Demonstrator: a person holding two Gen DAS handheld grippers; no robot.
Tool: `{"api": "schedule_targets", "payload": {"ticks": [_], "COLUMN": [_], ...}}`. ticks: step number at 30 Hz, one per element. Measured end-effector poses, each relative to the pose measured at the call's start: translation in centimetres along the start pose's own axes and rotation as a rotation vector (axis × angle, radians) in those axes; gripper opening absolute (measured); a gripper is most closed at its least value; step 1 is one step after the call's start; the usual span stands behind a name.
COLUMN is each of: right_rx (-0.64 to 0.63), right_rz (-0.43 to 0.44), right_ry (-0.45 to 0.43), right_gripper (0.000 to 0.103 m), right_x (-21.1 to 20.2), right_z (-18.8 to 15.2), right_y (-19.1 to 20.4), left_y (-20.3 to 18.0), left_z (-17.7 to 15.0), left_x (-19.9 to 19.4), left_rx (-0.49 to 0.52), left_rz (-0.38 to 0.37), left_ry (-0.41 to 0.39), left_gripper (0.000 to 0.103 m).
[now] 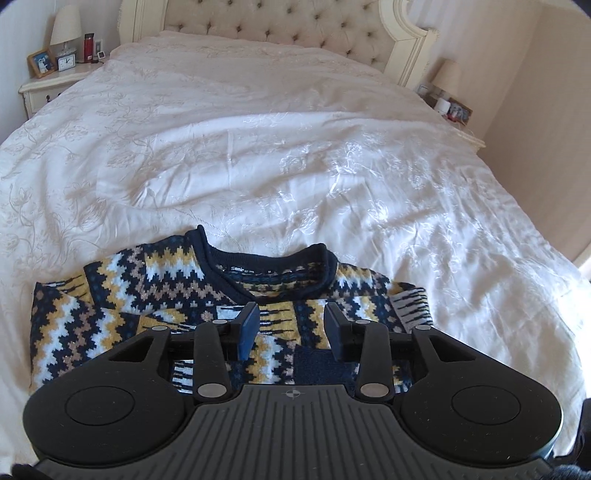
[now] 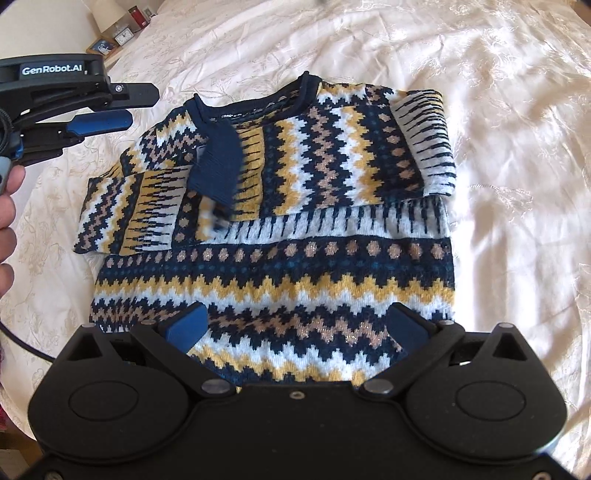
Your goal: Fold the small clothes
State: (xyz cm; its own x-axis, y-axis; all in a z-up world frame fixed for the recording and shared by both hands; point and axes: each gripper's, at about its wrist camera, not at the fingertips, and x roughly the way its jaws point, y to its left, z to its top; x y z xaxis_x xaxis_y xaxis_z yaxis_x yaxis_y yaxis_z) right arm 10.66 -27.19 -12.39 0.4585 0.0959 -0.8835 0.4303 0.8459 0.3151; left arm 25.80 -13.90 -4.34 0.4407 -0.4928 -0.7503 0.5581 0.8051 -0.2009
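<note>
A navy, yellow and white patterned knit sweater (image 2: 295, 206) lies flat on the white bedspread, both sleeves folded in across its chest, a navy cuff (image 2: 221, 162) near the collar. It also shows in the left wrist view (image 1: 147, 295). My right gripper (image 2: 295, 325) is open and empty, hovering over the sweater's lower hem. My left gripper (image 1: 291, 325) is open and empty above the sweater's chest; in the right wrist view it (image 2: 110, 107) sits left of the collar, its fingers apart, held by a hand.
The white embroidered bedspread (image 1: 295, 147) spreads wide beyond the sweater. A tufted headboard (image 1: 280, 29) stands at the far end. Nightstands with lamps, a clock and frames stand at the left (image 1: 55, 74) and right (image 1: 450, 107).
</note>
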Motion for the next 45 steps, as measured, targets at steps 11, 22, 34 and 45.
{"api": "schedule_targets", "payload": {"ticks": [11,22,34,45], "right_rx": [-0.043,0.011,0.057,-0.048], "right_rz": [-0.002,0.017,0.091,-0.128], "right_ry": [-0.08,-0.029,0.002,-0.13], "right_gripper": [0.102,0.082,0.016,0.016], "right_x": [2.5,7.3,8.0,1.0], "right_z": [4.5,7.8,9.4,13.8], "right_y": [2.4,1.2,1.3,-1.9], "left_y": [7.9,12.0,11.8,11.9], "left_z": [-7.5,-13.6,-13.3,-13.2], "left_x": [1.1,3.3,4.0,4.3], "left_rx": [0.009,-0.056,-0.093,-0.1], "left_rz": [0.214,0.23,0.241,0.241], "left_ry": [0.191,0.309,0.305,0.306], "left_gripper": [0.046,0.047,0.057,0.058]}}
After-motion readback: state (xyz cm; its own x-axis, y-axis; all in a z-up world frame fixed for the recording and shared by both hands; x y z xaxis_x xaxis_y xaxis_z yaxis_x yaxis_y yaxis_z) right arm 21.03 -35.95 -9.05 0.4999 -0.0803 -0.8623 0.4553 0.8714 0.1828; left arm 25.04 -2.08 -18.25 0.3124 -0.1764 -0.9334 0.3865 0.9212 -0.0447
